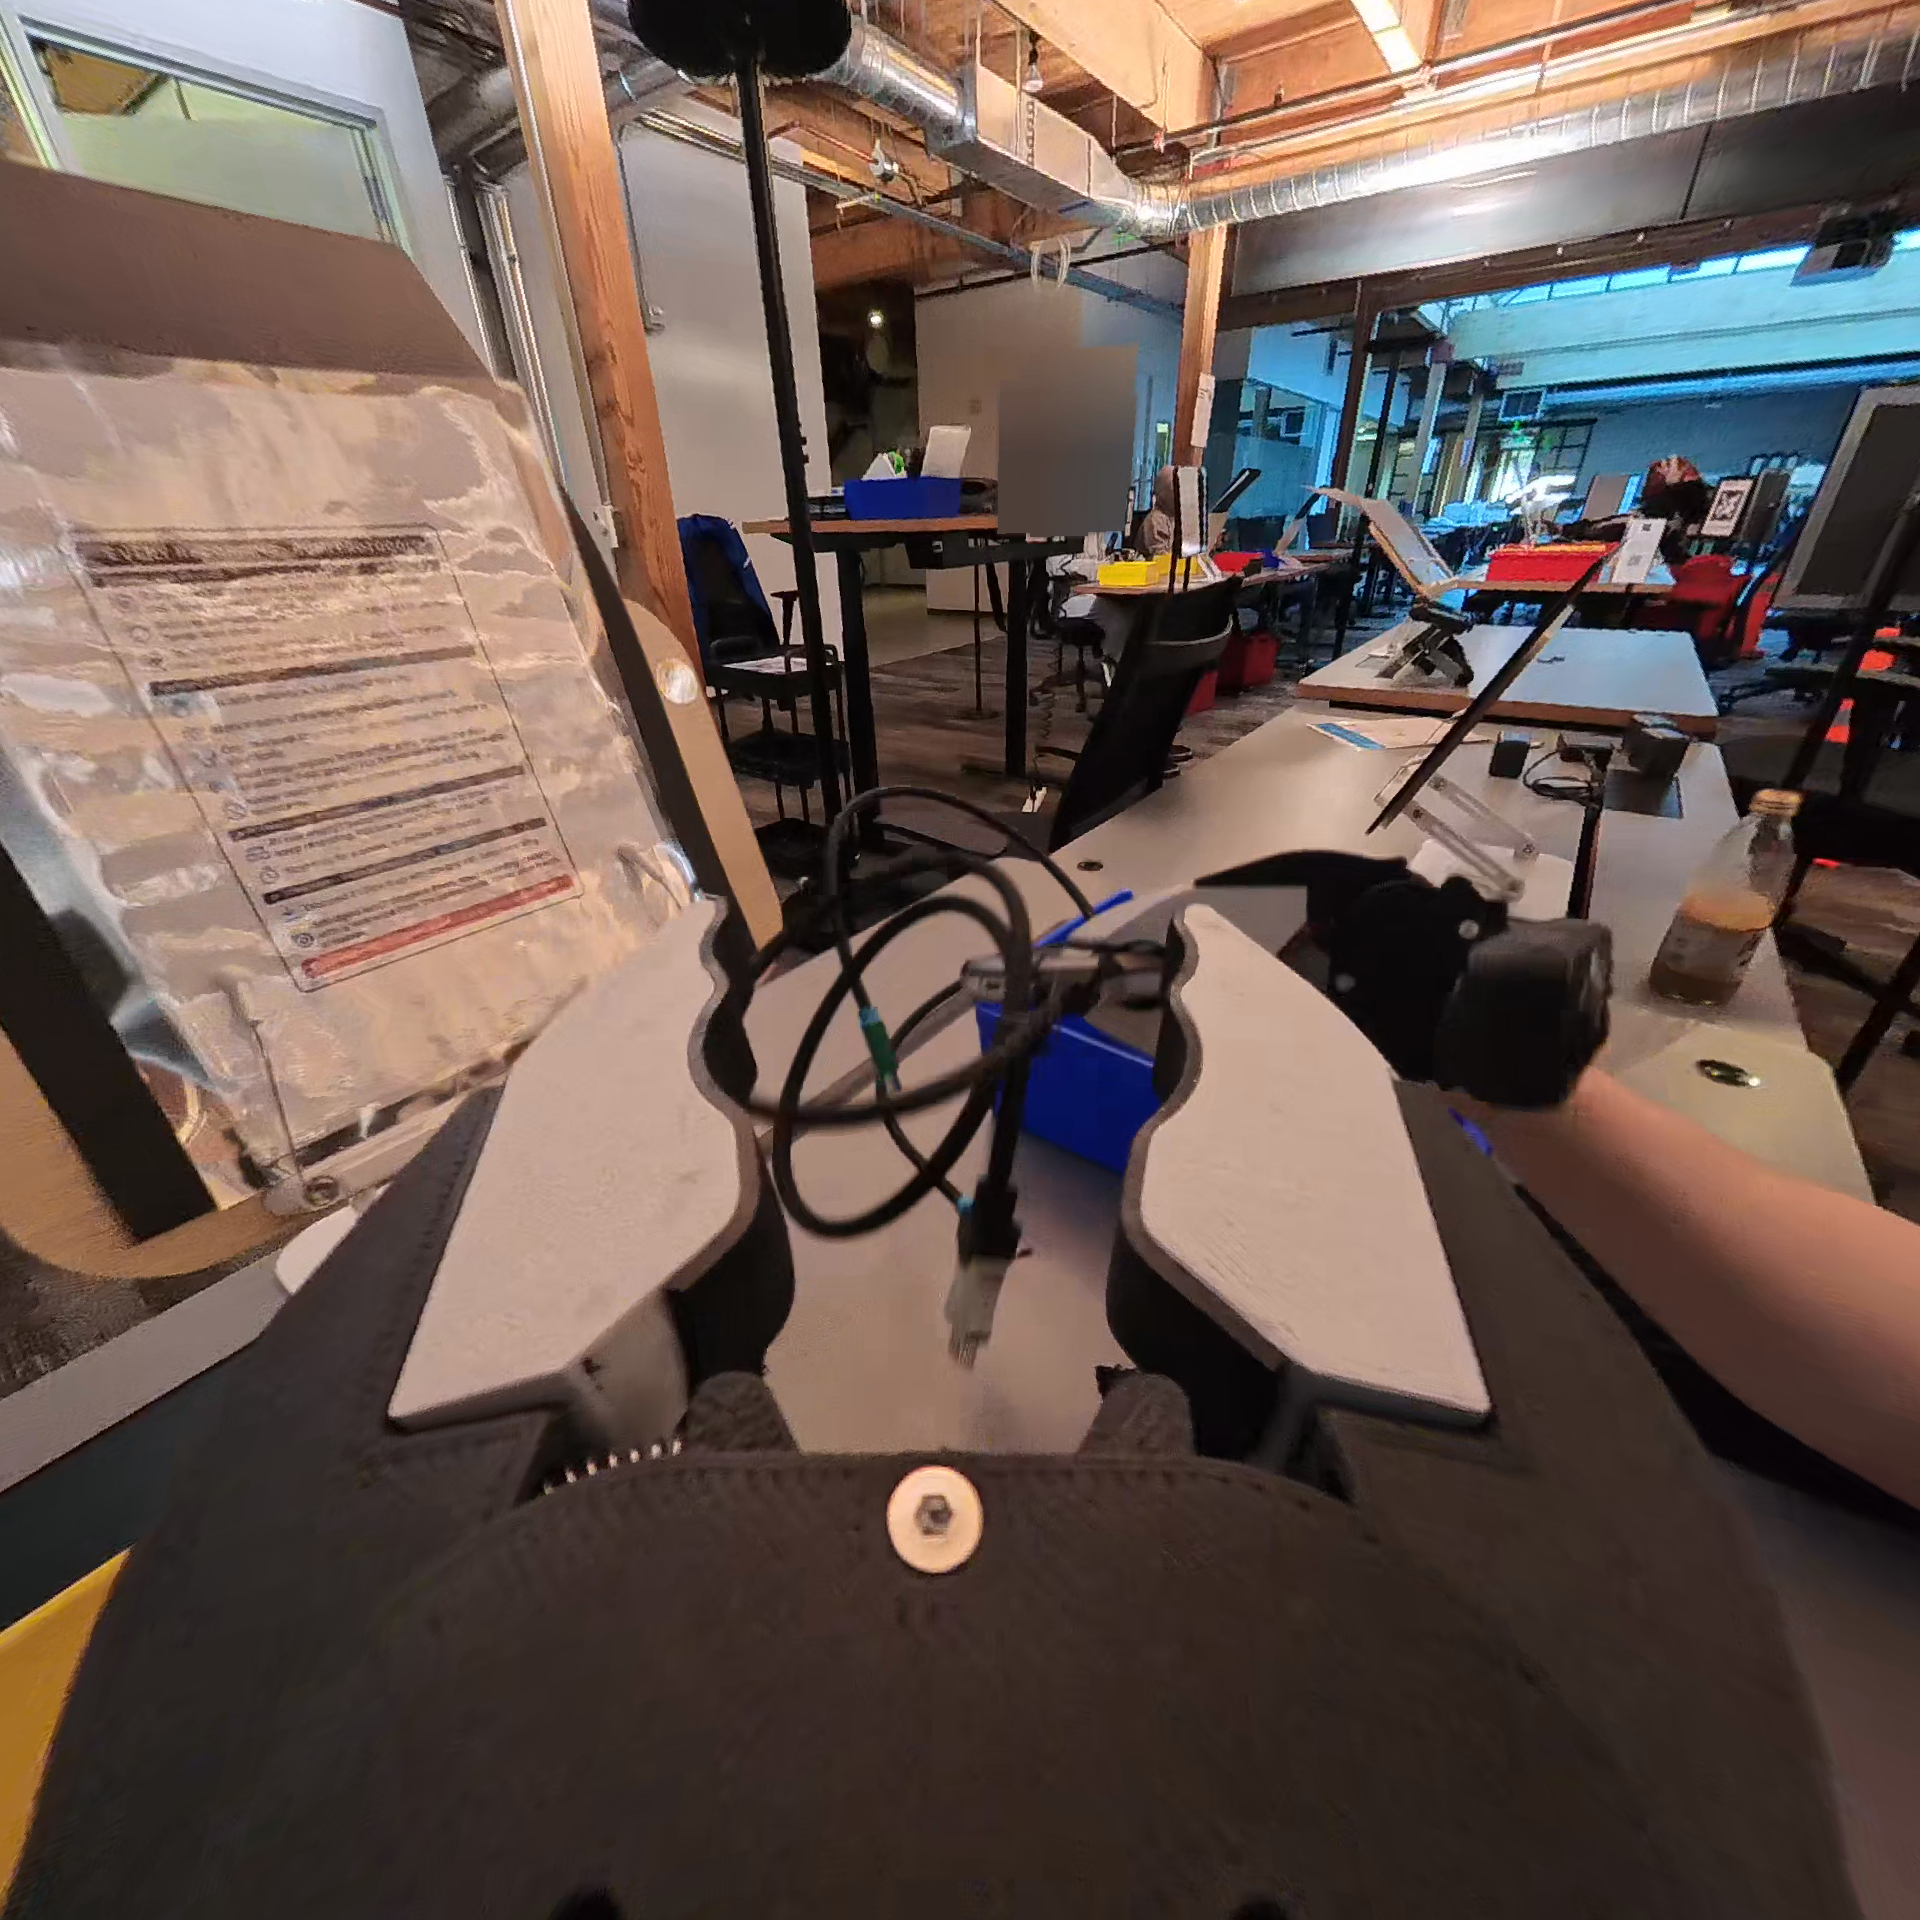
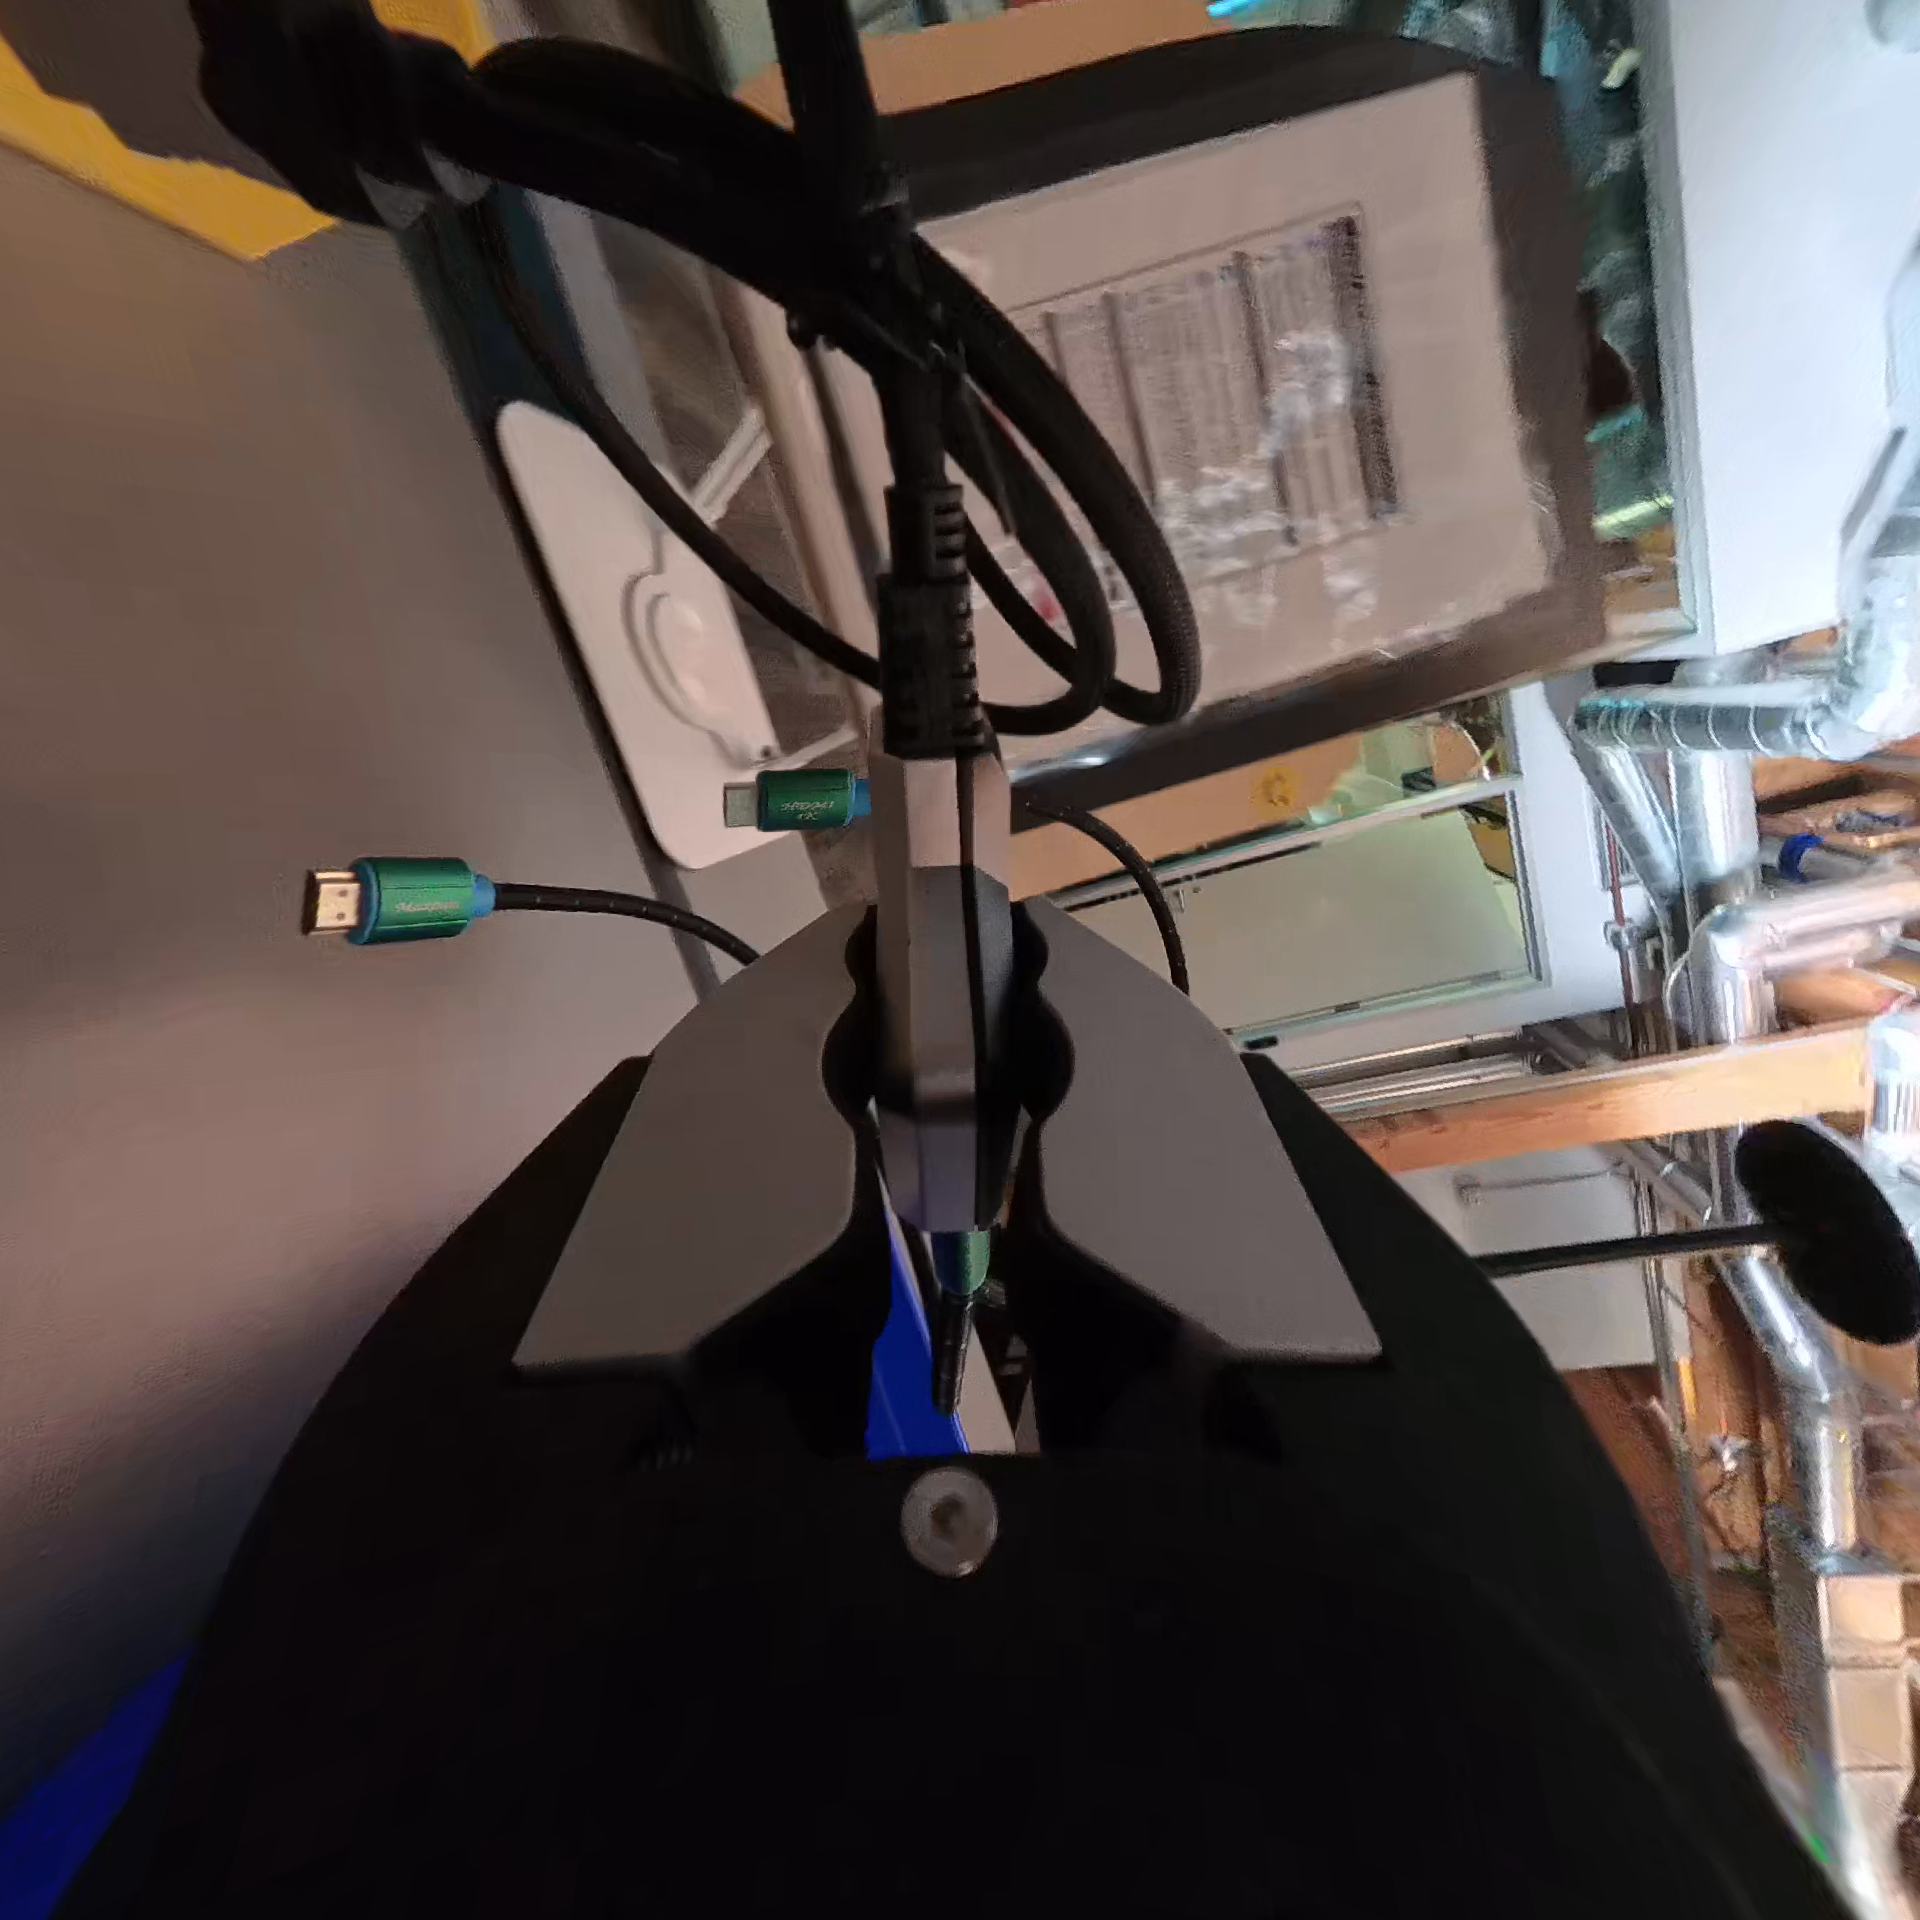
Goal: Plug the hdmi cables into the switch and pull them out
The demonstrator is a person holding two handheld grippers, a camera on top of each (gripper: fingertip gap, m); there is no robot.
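The switch (image 2: 940, 997), a small rigid grey box that is probably light, is sitting clamped between the right gripper (image 2: 940, 971) fingers, cables (image 2: 1081, 582) trailing limply ahead. Free green plugs (image 2: 416, 902) are dangling left; grasp their stiff shells. The left gripper (image 1: 940, 1023) is gaping empty. Ports are hidden.

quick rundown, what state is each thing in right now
left tongs: open, holding nothing
right tongs: shut on the grey slab-shaped hdmi switch, lifted off the table
large green metal hdmi plug: unplugged, hanging free
small green metal plug: unplugged
black braided cables: tangled, dangling from the switch
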